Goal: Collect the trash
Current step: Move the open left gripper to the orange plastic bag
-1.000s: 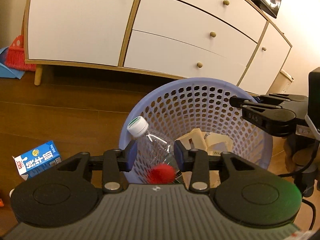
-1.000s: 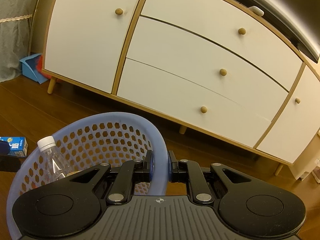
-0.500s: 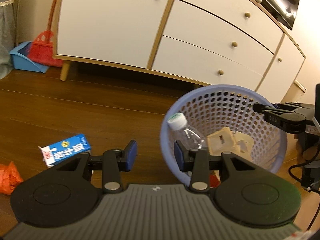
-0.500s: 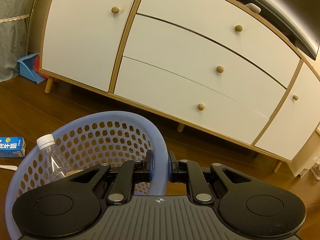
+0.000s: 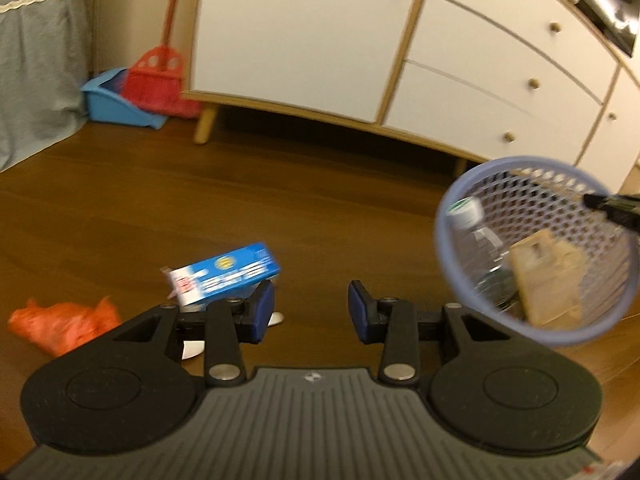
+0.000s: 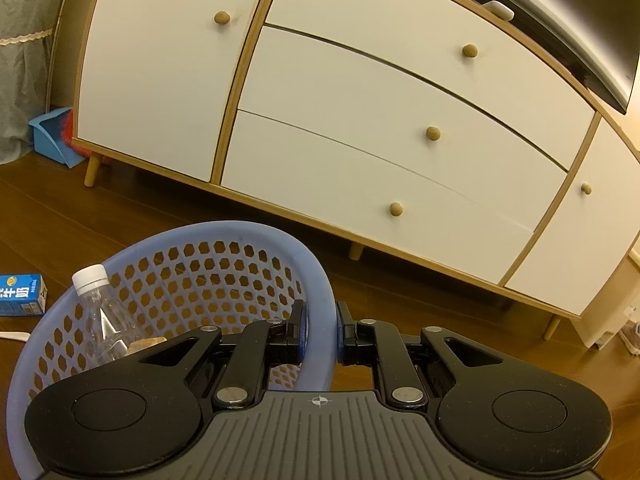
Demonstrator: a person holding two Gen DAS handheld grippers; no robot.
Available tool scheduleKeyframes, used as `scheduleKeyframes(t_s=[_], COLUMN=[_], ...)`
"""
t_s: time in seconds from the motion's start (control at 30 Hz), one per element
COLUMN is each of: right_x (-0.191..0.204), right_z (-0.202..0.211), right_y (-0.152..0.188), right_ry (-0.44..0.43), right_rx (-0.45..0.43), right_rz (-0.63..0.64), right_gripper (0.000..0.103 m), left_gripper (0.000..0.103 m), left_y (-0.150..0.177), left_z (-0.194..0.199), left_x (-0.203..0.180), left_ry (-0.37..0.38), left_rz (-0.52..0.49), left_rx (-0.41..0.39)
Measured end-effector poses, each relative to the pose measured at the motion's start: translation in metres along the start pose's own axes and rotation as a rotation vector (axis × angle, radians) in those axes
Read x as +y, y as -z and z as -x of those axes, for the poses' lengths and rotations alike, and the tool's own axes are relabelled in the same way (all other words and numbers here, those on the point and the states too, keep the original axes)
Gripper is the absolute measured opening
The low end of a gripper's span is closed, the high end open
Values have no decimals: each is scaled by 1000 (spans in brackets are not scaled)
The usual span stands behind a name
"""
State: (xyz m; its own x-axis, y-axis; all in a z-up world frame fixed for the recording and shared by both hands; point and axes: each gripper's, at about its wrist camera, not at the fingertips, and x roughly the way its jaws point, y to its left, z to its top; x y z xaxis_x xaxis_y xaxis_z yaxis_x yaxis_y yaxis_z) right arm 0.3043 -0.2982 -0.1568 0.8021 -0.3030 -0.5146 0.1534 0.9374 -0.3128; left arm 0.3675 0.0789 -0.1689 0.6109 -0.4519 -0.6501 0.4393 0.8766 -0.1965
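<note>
Whole left wrist view smeared with motion blur, so print on the blue and white drink carton (image 5: 224, 279) on the wooden floor unreadable. Small white object (image 5: 275, 319) just behind the left gripper's (image 5: 311, 312) finger, mostly hidden, can't tell what. Bottom of the clear plastic bottle with white cap (image 6: 100, 320) tucked away inside the lavender perforated plastic basket (image 6: 320, 280). Same carton chopped off by the left edge in the right wrist view. Crumpled orange plastic bag (image 5: 64, 322) just fuzz.
</note>
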Motion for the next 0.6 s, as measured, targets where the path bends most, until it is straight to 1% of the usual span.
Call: scheduleKeyframes(t_s=[0.2,0.37,0.5,0.57,0.6], right_x=[-1,-1,-1,0,0], right_z=[2,3,2,2,2], right_y=[1,4,4,3,3], right_ry=[8,25,33,33,33], right_rx=[4,12,14,14,12], right_rz=[5,2,6,10,14], right_gripper=[10,11,11,11,11], left_gripper=[35,35,35,41,42], left_y=[24,43,51,53,53], left_z=[0,0,-2,-3,-5], left_x=[44,84,113,124,129], left_ry=[-97,-205,-281,-303,-318], left_rz=[20,34,36,27,17], left_rx=[31,52,61,62,62])
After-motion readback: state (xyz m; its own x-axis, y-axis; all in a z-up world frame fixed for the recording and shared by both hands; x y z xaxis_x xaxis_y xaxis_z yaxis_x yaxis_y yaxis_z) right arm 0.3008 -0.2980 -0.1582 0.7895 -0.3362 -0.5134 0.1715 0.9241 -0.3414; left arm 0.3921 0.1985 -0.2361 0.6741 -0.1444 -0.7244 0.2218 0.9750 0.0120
